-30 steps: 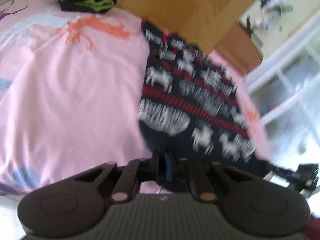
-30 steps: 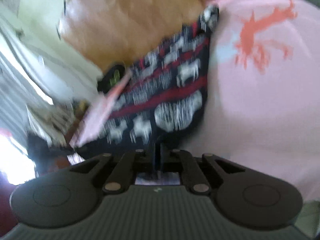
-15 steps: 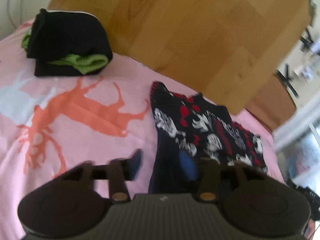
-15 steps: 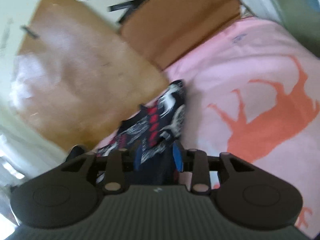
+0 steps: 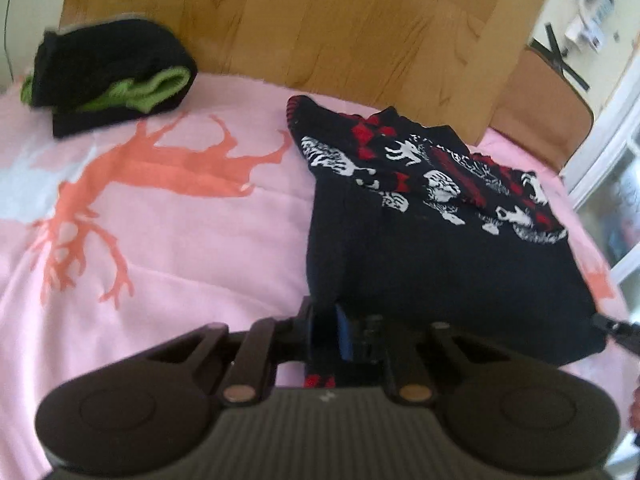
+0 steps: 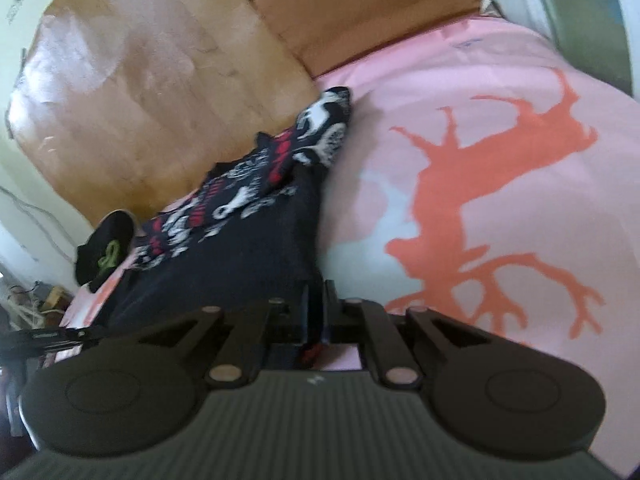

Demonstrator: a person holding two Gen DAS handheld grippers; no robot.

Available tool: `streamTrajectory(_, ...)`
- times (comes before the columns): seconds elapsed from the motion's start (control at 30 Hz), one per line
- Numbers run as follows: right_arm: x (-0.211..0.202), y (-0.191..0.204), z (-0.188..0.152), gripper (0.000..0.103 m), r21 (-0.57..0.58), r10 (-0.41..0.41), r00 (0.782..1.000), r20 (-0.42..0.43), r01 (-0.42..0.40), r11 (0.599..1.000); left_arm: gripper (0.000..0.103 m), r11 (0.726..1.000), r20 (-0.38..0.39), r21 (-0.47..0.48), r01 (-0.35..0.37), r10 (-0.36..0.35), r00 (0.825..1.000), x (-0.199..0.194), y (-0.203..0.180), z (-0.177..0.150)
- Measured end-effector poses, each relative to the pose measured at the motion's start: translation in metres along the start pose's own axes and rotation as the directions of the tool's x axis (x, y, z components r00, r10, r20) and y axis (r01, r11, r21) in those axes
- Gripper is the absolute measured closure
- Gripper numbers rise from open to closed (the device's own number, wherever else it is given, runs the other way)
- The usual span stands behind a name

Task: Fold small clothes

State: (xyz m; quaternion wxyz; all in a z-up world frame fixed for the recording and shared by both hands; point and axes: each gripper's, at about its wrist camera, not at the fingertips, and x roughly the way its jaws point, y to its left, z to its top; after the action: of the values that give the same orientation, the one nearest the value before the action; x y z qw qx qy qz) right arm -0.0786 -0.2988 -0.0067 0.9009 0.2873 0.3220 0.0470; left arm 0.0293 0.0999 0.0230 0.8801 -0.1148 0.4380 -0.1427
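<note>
A dark knitted garment with red and white animal patterns lies partly folded on the pink bed cover, its plain dark inner side up at the near end. My left gripper is shut on the garment's near left edge. In the right wrist view the same garment runs away from my right gripper, which is shut on its near right edge.
A folded black and green garment lies at the far left of the bed; it also shows in the right wrist view. A wooden headboard stands behind the bed. The cover bears orange deer prints.
Both grippers opened half a second ago and have shut again on the garment's near edge. The patterned half now lies folded over at the far end, with plain dark fabric near me.
</note>
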Motion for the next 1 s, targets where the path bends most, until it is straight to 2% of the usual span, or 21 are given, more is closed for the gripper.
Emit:
streamTrajectory(0.07, 0.000, 0.000, 0.004, 0.091, -0.004, 0.002, 1.000, -0.023, -0.002, 1.000, 0.083, 1.000, -0.012, -0.003, -0.015, 0.015, 1.000, -0.005, 0.001, 0.002)
streamTrajectory(0.1, -0.002, 0.002, 0.007, 0.087, -0.027, 0.003, 0.999, -0.036, -0.004, 1.000, 0.076, 1.000, -0.018, 0.011, -0.023, 0.024, 1.000, -0.009, -0.001, 0.003)
streamTrajectory(0.13, -0.005, 0.004, 0.010, 0.079, -0.043, 0.007, 0.999, -0.041, -0.009, 0.999, 0.072, 0.999, -0.010, 0.025, -0.021, 0.021, 1.000, -0.013, -0.001, 0.006)
streamTrajectory(0.17, -0.011, 0.007, 0.018, 0.078, -0.059, 0.010, 1.000, -0.024, -0.011, 0.998, 0.069, 0.999, 0.009, 0.039, -0.024, 0.024, 1.000, -0.019, -0.002, 0.011)
streamTrajectory(0.27, -0.017, 0.022, 0.047, 0.075, -0.130, 0.029, 0.999, 0.041, -0.024, 0.991, 0.067, 0.990, 0.079, 0.100, -0.097, 0.090, 0.993, -0.027, -0.016, 0.041)
streamTrajectory(0.33, -0.004, 0.037, 0.073, 0.071, -0.173, 0.045, 0.997, 0.057, -0.034, 0.984, 0.062, 0.986, 0.108, 0.125, -0.112, 0.099, 0.989, -0.019, -0.029, 0.072)
streamTrajectory(0.4, 0.023, 0.053, 0.100, 0.067, -0.202, 0.082, 0.995, 0.052, -0.070, 0.977, 0.051, 0.981, 0.130, 0.163, -0.110, 0.089, 0.988, -0.002, -0.049, 0.104)
streamTrajectory(0.47, 0.058, 0.067, 0.125, 0.060, -0.232, 0.108, 0.993, 0.048, -0.094, 0.968, 0.048, 0.972, 0.140, 0.208, -0.106, 0.078, 0.987, 0.025, -0.071, 0.133)
streamTrajectory(0.53, 0.101, 0.077, 0.148, 0.053, -0.239, 0.103, 0.994, 0.026, -0.094, 0.966, 0.045, 0.961, 0.140, 0.243, -0.128, 0.096, 0.986, 0.063, -0.092, 0.159)
streamTrajectory(0.7, 0.214, 0.087, 0.191, 0.043, -0.177, 0.086, 0.991, -0.100, -0.103, 0.979, 0.028, 0.962, 0.086, 0.220, -0.162, 0.146, 0.986, 0.156, -0.110, 0.198)
streamTrajectory(0.73, 0.232, 0.089, 0.195, 0.039, -0.181, 0.080, 0.989, -0.120, -0.101, 0.978, 0.028, 0.961, 0.080, 0.216, -0.173, 0.159, 0.984, 0.170, -0.111, 0.202)
streamTrajectory(0.8, 0.262, 0.092, 0.198, 0.037, -0.195, 0.062, 0.984, -0.165, -0.094, 0.976, 0.028, 0.965, 0.067, 0.188, -0.184, 0.174, 0.982, 0.194, -0.108, 0.209)
streamTrajectory(0.87, 0.284, 0.097, 0.196, 0.037, -0.210, 0.043, 0.978, -0.206, -0.087, 0.974, 0.034, 0.974, 0.040, 0.164, -0.154, 0.149, 0.988, 0.209, -0.105, 0.213)
streamTrajectory(0.9, 0.294, 0.097, 0.195, 0.037, -0.218, 0.028, 0.973, -0.227, -0.079, 0.973, 0.046, 0.975, 0.024, 0.164, -0.148, 0.146, 0.989, 0.218, -0.105, 0.214)
streamTrajectory(0.93, 0.303, 0.097, 0.193, 0.041, -0.230, 0.006, 0.970, -0.243, -0.063, 0.971, 0.073, 0.974, 0.005, 0.173, -0.145, 0.146, 0.989, 0.225, -0.106, 0.213)
streamTrajectory(0.97, 0.306, 0.099, 0.192, 0.065, -0.254, -0.009, 0.971, -0.237, -0.053, 0.966, 0.082, 0.975, -0.018, 0.178, -0.131, 0.137, 0.990, 0.231, -0.106, 0.212)
streamTrajectory(1.0, 0.305, 0.101, 0.190, 0.085, -0.285, -0.024, 0.974, -0.224, -0.041, 0.958, 0.089, 0.978, -0.006, 0.170, -0.121, 0.124, 0.992, 0.229, -0.107, 0.211)
